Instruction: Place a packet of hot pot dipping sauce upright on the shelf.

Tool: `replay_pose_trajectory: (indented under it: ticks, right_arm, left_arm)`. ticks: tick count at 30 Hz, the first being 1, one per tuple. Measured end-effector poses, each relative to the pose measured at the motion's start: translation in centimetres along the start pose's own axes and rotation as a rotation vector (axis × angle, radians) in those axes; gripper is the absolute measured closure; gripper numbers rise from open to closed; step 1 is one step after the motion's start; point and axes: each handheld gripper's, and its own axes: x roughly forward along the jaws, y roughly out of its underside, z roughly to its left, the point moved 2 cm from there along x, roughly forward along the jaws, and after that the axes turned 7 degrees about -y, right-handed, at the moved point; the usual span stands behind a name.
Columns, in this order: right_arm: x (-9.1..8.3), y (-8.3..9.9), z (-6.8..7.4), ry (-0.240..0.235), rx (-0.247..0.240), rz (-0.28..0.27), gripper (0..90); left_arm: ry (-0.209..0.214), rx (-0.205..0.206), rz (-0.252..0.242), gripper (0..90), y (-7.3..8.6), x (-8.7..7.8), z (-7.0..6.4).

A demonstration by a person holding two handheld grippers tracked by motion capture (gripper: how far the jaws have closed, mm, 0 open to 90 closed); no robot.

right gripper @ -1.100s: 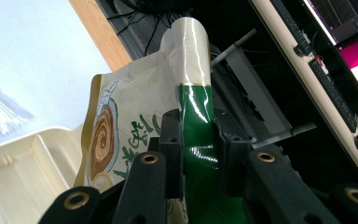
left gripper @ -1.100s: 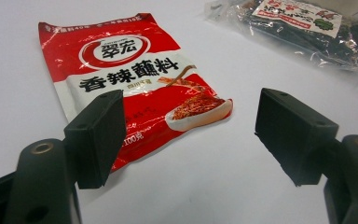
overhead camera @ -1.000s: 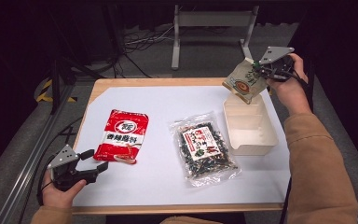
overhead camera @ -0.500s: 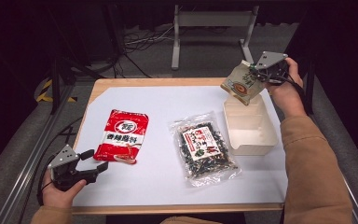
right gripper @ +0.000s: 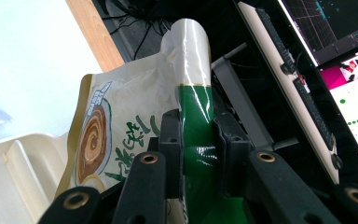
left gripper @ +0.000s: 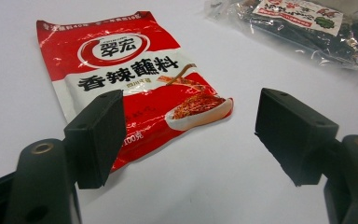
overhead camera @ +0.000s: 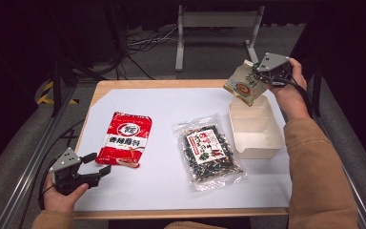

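At the lower left of the high view, the left gripper [overhead camera: 94, 164] rests on the white table [overhead camera: 171, 114] with its jaws spread apart and nothing between them, just below the red seasoning packet [overhead camera: 125, 138]. Toward the middle lies a clear bag of dried seaweed [overhead camera: 207, 151]. Right of it sits a cream plastic tray [overhead camera: 257, 130]. At the upper right, the right gripper [overhead camera: 256, 76] is clamped on a green-and-cream pouch [overhead camera: 243, 85], held above the tray's far end.

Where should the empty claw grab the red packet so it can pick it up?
Probably the red packet's near bottom edge. It lies flat on the table, so only a thin rim offers grip. The left gripper sits open just beside that corner, so come in low from the person's side and pinch the seam.
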Motion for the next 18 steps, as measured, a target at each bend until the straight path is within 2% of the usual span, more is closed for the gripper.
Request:
replay_pose_trajectory:
  ticks: [8, 13, 18]
  right_arm:
    - [0.6, -0.8, 0.2, 0.008, -0.009, -0.02, 75.3]
    - [1.2, -0.7, 0.7, -0.011, -0.02, -0.01, 75.2]
    - [1.1, -0.6, 0.9, -0.055, -0.018, 0.002, 75.2]
  left_arm:
    - [-0.005, -0.005, -0.002, 25.1, 0.2, -0.3, 0.1]
    - [-0.003, -0.008, -0.002, 25.1, 0.2, -0.2, 0.1]
    - [0.001, -0.005, 0.001, 25.1, 0.1, -0.1, 0.1]
